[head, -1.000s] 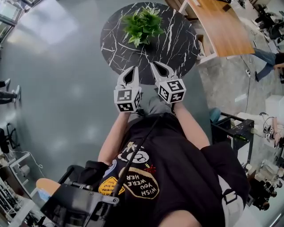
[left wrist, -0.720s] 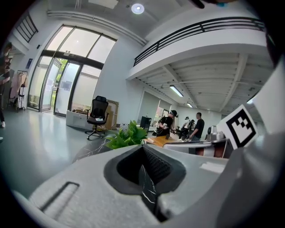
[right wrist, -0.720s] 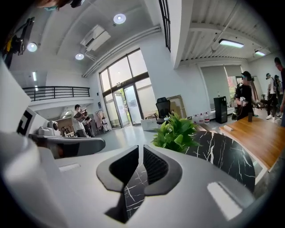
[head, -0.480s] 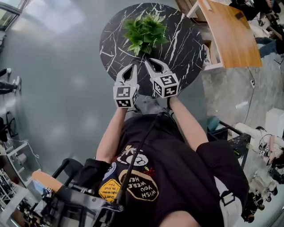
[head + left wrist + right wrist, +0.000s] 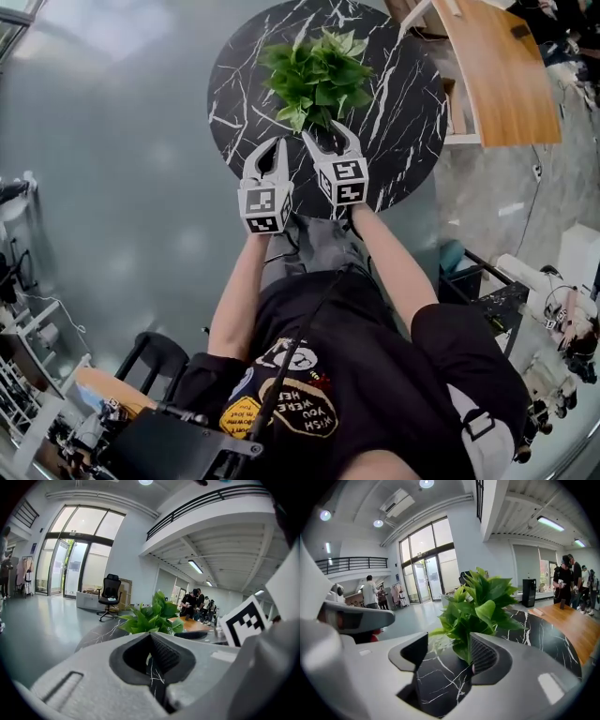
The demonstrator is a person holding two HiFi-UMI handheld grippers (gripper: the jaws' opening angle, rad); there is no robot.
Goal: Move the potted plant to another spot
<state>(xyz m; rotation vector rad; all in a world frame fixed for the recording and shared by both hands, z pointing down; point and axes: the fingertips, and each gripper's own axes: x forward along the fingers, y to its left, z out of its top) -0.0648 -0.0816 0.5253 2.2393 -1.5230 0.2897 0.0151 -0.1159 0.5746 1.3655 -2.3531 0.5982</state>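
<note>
A leafy green potted plant (image 5: 317,77) stands on a round black marble table (image 5: 394,141); its leaves hide the pot. Both grippers hover over the table's near edge, just short of the plant. My left gripper (image 5: 272,148) is shut with nothing in it; in the left gripper view its tips (image 5: 151,637) meet in front of the plant (image 5: 152,616). My right gripper (image 5: 330,141) is opening; its jaws (image 5: 447,644) stand apart over bare tabletop (image 5: 440,677). The plant (image 5: 480,599) stands right behind them, leaves close to the right finger, nothing gripped.
A wooden desk (image 5: 487,66) adjoins the table at the upper right. A black rack (image 5: 497,281) stands to my right, a stool (image 5: 155,361) at lower left. An office chair (image 5: 108,595) and several people (image 5: 199,602) are far off across the grey floor.
Both grippers have moved forward and down over the table edge toward the plant. The right jaws, shut before, now stand apart.
</note>
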